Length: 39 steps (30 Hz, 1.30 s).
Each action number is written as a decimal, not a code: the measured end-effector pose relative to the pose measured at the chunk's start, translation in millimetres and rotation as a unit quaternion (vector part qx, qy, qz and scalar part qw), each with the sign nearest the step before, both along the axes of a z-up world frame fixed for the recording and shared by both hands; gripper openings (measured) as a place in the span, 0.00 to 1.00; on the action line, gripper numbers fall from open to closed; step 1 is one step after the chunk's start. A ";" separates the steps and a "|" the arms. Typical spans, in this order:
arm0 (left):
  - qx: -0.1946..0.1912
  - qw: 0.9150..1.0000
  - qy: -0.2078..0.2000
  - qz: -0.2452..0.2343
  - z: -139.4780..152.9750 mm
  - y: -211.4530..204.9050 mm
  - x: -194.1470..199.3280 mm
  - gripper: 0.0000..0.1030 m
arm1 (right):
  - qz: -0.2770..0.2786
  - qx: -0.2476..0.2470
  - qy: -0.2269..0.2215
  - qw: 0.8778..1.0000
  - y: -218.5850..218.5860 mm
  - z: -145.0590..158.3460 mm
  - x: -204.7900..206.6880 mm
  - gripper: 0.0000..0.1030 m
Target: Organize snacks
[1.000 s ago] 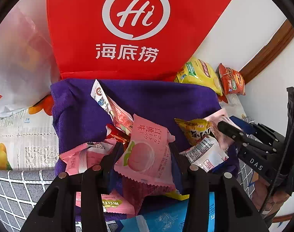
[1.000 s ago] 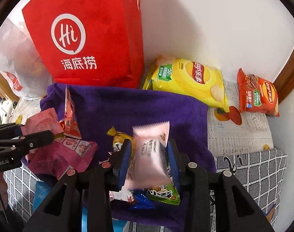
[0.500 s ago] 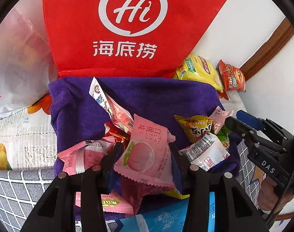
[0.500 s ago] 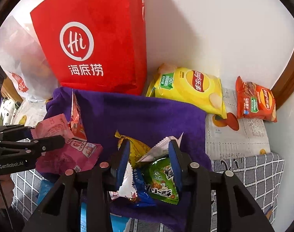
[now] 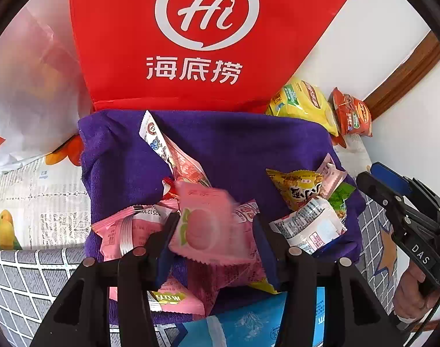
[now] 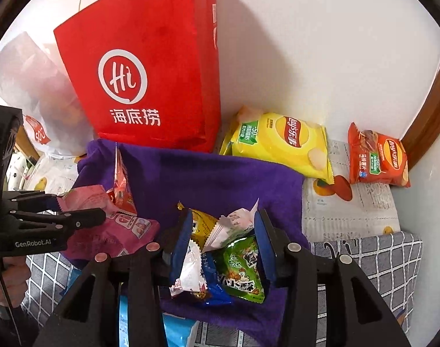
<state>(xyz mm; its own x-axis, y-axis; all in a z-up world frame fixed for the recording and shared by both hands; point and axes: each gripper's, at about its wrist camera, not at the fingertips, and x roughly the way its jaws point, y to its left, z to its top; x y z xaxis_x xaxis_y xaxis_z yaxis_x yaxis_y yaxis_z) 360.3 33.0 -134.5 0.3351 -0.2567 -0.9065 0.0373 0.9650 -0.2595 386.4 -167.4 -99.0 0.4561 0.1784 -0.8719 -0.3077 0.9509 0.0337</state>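
Note:
A purple towel (image 5: 237,147) (image 6: 208,179) holds two heaps of small snack packets. My left gripper (image 5: 214,225) is open; a pink peach packet (image 5: 205,228) sits blurred between its fingers, above other pink packets (image 5: 127,228). In the right wrist view the left gripper (image 6: 75,208) hangs over that pink heap (image 6: 116,231). My right gripper (image 6: 221,228) is open and empty above a heap with a green packet (image 6: 243,269), a yellow packet (image 6: 202,222) and a white packet (image 6: 191,271). It shows at the right of the left wrist view (image 5: 373,179).
A red paper bag (image 5: 197,37) (image 6: 150,81) stands behind the towel against the wall. A yellow chip bag (image 6: 280,141) and an orange chip bag (image 6: 379,156) lie to its right. A white plastic bag (image 5: 26,95) is at the left. A blue packet (image 5: 249,324) lies near me.
My right gripper let go of its pink-white packet onto the right heap and drew back. My left gripper has opened; the peach packet is dropping from it, blurred.

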 end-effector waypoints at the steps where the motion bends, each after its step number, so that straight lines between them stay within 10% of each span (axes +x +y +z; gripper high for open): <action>1: 0.000 1.000 -0.002 0.000 1.6 0.3 -0.9 0.52 | -0.001 0.002 -0.001 1.000 -0.7 2.0 -0.7 0.43; 23: 0.034 0.998 -0.054 0.018 50.8 12.8 -75.3 0.66 | 0.014 0.003 -0.033 0.999 17.9 44.9 -32.6 0.52; 39: 0.018 0.993 -0.116 0.035 95.5 0.2 -169.0 0.76 | -0.008 -0.008 -0.060 0.998 0.1 83.7 -150.2 0.61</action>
